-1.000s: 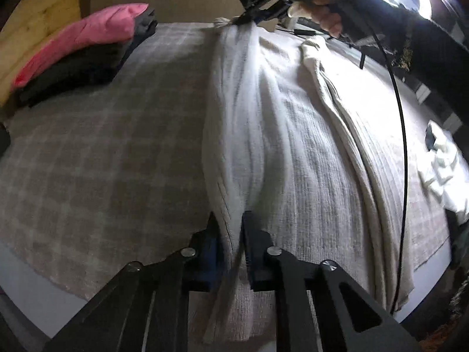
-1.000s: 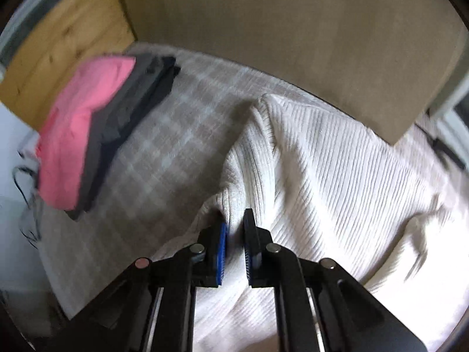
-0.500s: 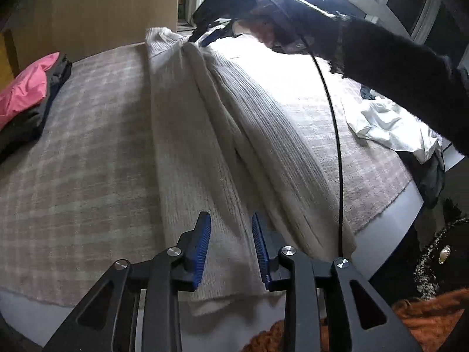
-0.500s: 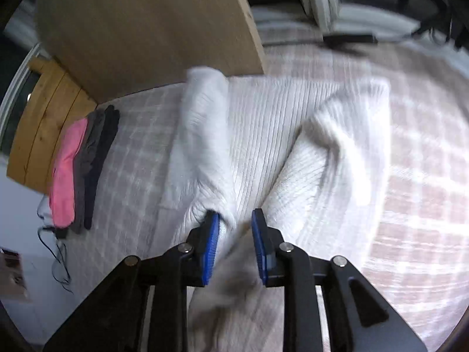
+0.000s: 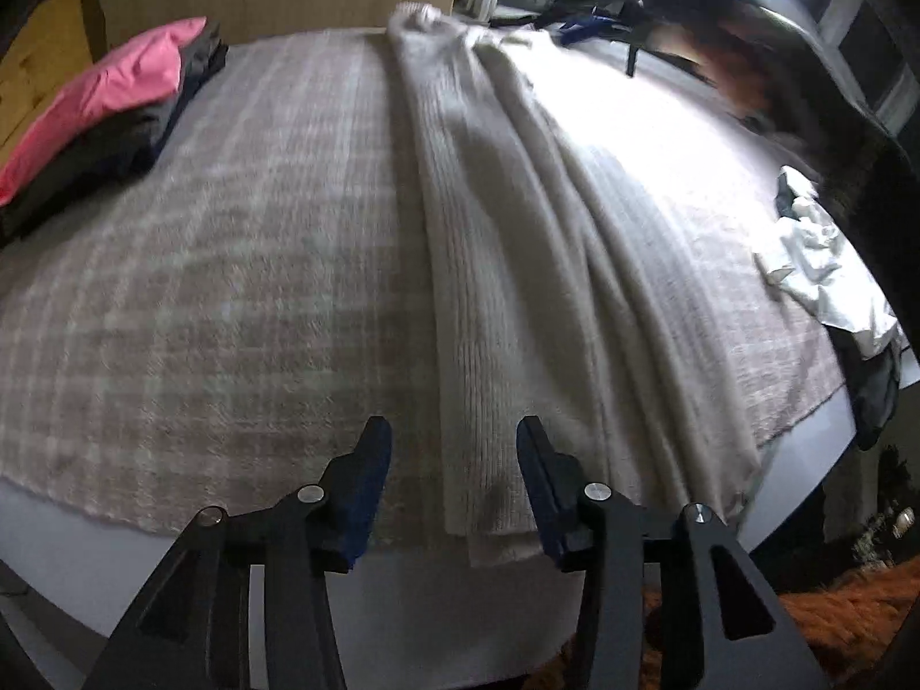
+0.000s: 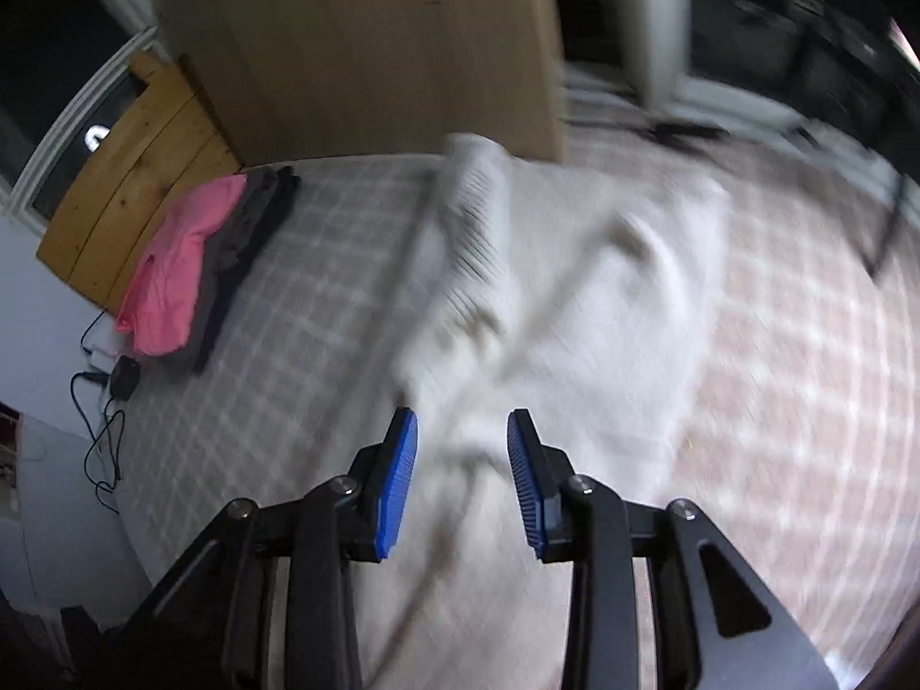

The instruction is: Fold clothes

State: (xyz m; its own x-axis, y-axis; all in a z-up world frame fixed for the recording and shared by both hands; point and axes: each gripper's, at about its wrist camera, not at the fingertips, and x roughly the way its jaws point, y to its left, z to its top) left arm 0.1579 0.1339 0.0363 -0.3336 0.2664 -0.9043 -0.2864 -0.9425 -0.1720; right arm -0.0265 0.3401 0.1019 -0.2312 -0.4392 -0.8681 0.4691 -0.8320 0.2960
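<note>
1. The white sweater (image 5: pixel 517 264) lies lengthwise down the middle of the left wrist frame on the checked bed (image 5: pixel 230 287), folded into a long narrow strip, likely so it can next be folded end to end.
2. The left gripper (image 5: pixel 454 460) is released; its jaws have just been opening, and the sweater's near hem lies below the gap, untouched by the pads.
3. The right gripper (image 6: pixel 463 460) is also released, its jaws having just been opening, above the sweater's other end with nothing clamped.
4. A folded stack (image 5: pixel 103 109), pink on top, sits at upper left, seemingly finished pieces kept aside.
5. Only the left wrist view shows the crumpled white garment (image 5: pixel 822 276) at the right edge; only the right wrist view shows the cables (image 6: pixel 103 431) at lower left.
</note>
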